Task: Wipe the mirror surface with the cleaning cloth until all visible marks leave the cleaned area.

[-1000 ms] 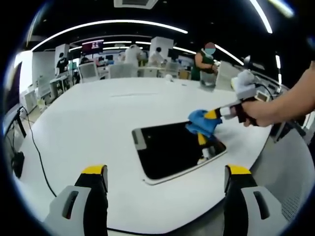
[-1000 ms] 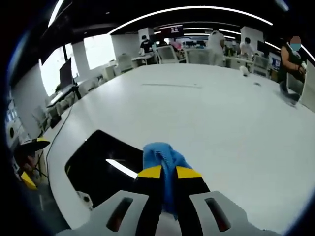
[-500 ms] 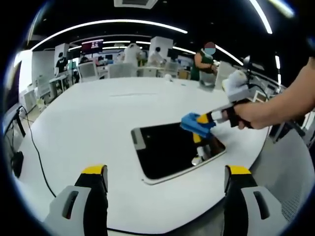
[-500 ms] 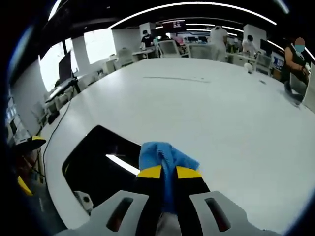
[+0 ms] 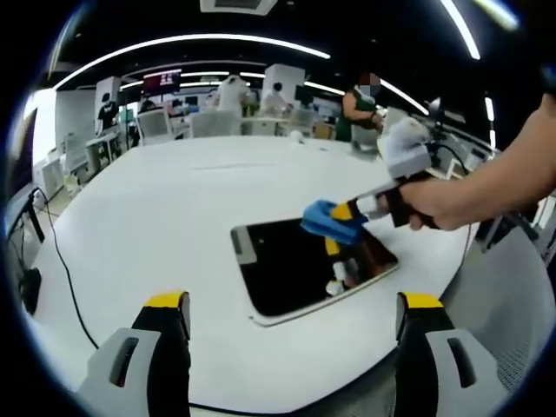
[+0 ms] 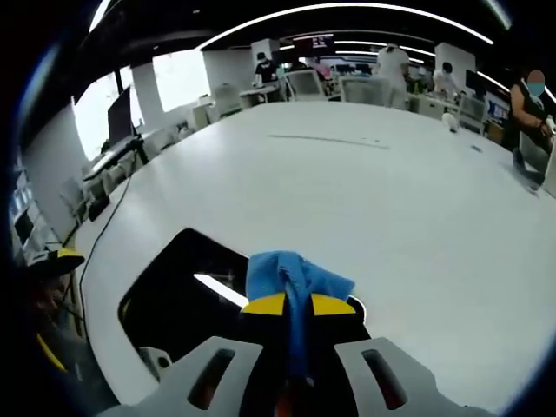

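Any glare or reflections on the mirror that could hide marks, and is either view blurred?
Right gripper view: the dark rectangular mirror reflects a bright ceiling-light streak beside the blue cleaning cloth clamped in the right gripper; otherwise it reads black. Left gripper view: mirror mostly dark, mirroring the gripper; both views sharp centrally, fisheye-bent at edges.

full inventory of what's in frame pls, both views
mirror: 1, dark reflective with pale rim, flat on the table near its edge
cleaning cloth: 1, blue, clamped in the right hand-held gripper, over the mirror
table: 1, white, large
cable: 1, black, hanging off the table's side
people in background: several, far side of the room by desks and chairs
ceiling light strips: several, white, overhead
left hand-held gripper: 1, grey with yellow tips, open, holding nothing
right hand-held gripper: 1, yellow tips, shut on the cloth
hand: 1, holding the right hand-held gripper
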Demonstrator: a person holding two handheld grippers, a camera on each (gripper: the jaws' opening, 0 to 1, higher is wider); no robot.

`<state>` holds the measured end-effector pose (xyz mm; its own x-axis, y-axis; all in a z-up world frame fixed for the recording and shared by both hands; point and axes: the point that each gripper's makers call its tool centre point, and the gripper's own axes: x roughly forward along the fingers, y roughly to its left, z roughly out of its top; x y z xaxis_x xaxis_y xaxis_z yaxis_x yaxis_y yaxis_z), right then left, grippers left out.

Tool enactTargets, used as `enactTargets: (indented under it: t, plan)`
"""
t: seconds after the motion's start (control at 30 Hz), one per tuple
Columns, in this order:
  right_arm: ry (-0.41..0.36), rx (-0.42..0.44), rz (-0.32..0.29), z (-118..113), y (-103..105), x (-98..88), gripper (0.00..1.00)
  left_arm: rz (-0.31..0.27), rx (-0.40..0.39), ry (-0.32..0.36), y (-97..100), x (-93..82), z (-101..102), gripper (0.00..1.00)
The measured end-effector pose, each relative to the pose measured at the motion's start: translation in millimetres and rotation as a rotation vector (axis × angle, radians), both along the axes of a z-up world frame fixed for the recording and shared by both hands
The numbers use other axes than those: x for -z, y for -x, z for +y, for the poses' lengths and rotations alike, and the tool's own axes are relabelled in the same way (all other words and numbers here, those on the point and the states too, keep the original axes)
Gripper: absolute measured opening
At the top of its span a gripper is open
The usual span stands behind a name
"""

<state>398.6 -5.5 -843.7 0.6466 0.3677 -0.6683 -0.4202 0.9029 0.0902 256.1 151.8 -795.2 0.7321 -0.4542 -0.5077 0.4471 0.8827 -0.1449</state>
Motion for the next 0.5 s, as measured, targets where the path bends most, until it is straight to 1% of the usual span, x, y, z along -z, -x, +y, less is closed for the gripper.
enactTargets:
  t: [0.27,0.5]
  plan:
    - [-0.007,-0.036,0.007,25,-2,0.0,0.04,0.002,-0.002,0.002,-1.2,2.4,1,0.99]
    - [-0.011,-0.053,0.013,38,-6,0.5,0.04,0.001,-0.003,0.008,-2.0,3.4,1,0.99]
